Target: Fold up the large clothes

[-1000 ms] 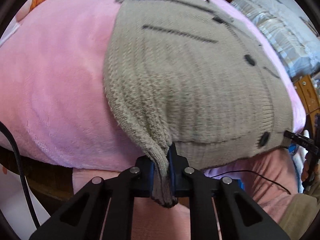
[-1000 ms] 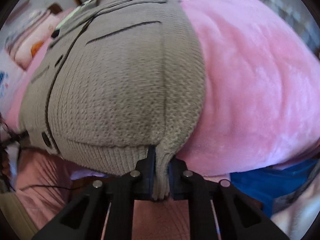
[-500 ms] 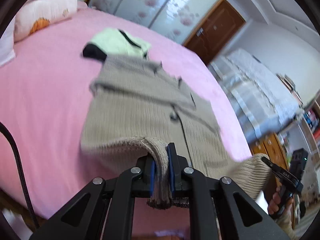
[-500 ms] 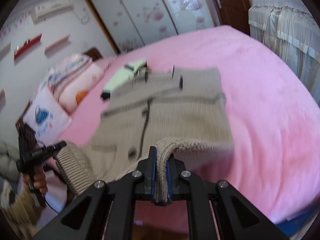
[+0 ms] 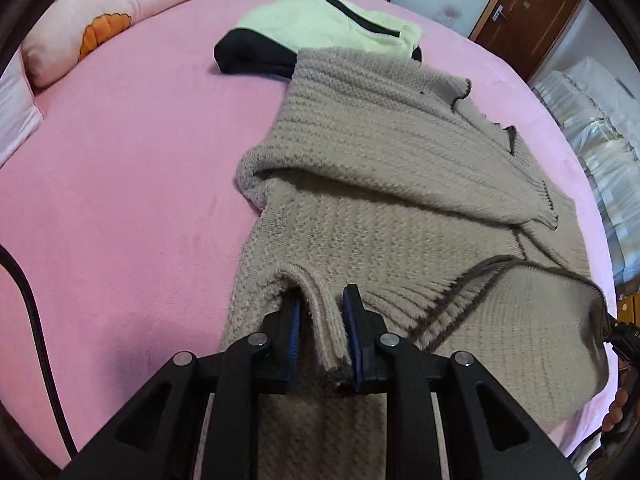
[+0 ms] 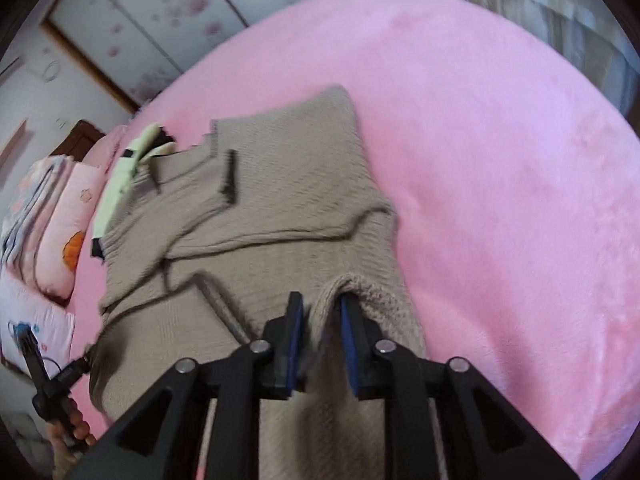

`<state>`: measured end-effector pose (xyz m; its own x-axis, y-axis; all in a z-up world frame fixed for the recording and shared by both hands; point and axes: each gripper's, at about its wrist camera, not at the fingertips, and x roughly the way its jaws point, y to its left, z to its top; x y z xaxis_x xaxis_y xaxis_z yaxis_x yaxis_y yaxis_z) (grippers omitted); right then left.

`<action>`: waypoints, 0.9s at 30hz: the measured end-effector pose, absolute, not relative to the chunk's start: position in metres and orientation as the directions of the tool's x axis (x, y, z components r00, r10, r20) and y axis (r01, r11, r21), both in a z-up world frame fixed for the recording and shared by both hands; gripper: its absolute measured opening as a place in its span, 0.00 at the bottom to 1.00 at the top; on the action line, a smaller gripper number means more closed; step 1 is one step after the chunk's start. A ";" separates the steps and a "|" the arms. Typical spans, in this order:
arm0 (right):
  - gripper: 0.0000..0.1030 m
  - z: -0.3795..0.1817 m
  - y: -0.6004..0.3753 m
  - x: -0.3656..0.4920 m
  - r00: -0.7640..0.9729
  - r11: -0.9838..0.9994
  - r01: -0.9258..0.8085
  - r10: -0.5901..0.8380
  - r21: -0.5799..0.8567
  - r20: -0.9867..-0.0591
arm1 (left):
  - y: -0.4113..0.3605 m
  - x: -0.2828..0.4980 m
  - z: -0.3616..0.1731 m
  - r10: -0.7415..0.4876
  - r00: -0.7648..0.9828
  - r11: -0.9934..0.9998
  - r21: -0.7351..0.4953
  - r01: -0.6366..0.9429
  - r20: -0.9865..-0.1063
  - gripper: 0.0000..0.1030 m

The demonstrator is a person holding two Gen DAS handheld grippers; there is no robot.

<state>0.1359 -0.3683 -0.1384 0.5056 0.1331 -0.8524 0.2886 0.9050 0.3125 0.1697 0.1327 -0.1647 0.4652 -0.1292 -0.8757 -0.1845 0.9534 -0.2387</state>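
Clearly the beige knit cardigan [image 5: 384, 184] is thick, soft and floppy, with some weight; it sags wherever nothing carries it. It lies on the pink bedspread [image 5: 120, 184], hem edge brought over the body, its collar end at twelve o'clock touching a green and black garment [image 5: 320, 28]. The left gripper [image 5: 323, 332] has its jaws opening, a ribbed fold of hem loose between them; the right gripper [image 6: 320, 340] likewise. Thick ribbed edges and corners give the surest hold.

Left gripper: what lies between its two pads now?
A fold of the sweater hem stands between the pads of the left gripper, whose jaws are opening. The left wrist view shows a gap on the left side.
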 end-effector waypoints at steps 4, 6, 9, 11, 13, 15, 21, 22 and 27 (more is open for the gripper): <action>0.21 -0.141 -0.379 0.125 0.538 0.883 0.269 0.195 0.386 -0.820 | 0.146 0.173 -0.165 -0.219 0.484 0.917 -0.348 -0.194 -0.847 0.21; 0.30 -0.138 -0.383 0.123 0.558 0.873 0.258 0.215 0.414 -0.801 | 0.155 0.172 -0.167 -0.261 0.494 0.893 -0.402 -0.202 -0.829 0.21; 0.44 -0.128 -0.385 0.119 0.604 0.876 0.227 0.217 0.426 -0.767 | 0.162 0.173 -0.172 -0.305 0.516 0.872 -0.452 -0.187 -0.801 0.22; 0.45 -0.122 -0.384 0.119 0.633 0.887 0.186 0.220 0.422 -0.742 | 0.162 0.172 -0.170 -0.319 0.535 0.868 -0.468 -0.168 -0.783 0.22; 0.45 -0.116 -0.379 0.119 0.650 0.909 0.147 0.209 0.391 -0.731 | 0.163 0.169 -0.164 -0.345 0.573 0.851 -0.505 -0.142 -0.743 0.23; 0.47 -0.114 -0.373 0.122 0.651 0.928 0.120 0.194 0.352 -0.734 | 0.163 0.167 -0.154 -0.373 0.613 0.835 -0.539 -0.105 -0.697 0.27; 0.47 -0.121 -0.344 0.138 0.610 0.976 0.004 0.170 0.218 -0.774 | 0.152 0.168 -0.142 -0.391 0.624 0.854 -0.519 -0.028 -0.677 0.38; 0.47 -0.123 -0.337 0.141 0.601 0.980 -0.029 0.175 0.198 -0.780 | 0.152 0.168 -0.141 -0.399 0.627 0.851 -0.524 -0.017 -0.669 0.41; 0.47 -0.138 -0.318 0.150 0.521 0.980 -0.145 0.195 0.139 -0.831 | 0.160 0.168 -0.133 -0.447 0.657 0.824 -0.566 0.038 -0.607 0.50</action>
<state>0.1502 -0.3184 -0.1382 0.5213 0.1952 -0.8308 -0.1454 0.9796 0.1390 0.1684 0.1604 -0.1328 0.6568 -0.4469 -0.6074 0.0376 0.8238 -0.5656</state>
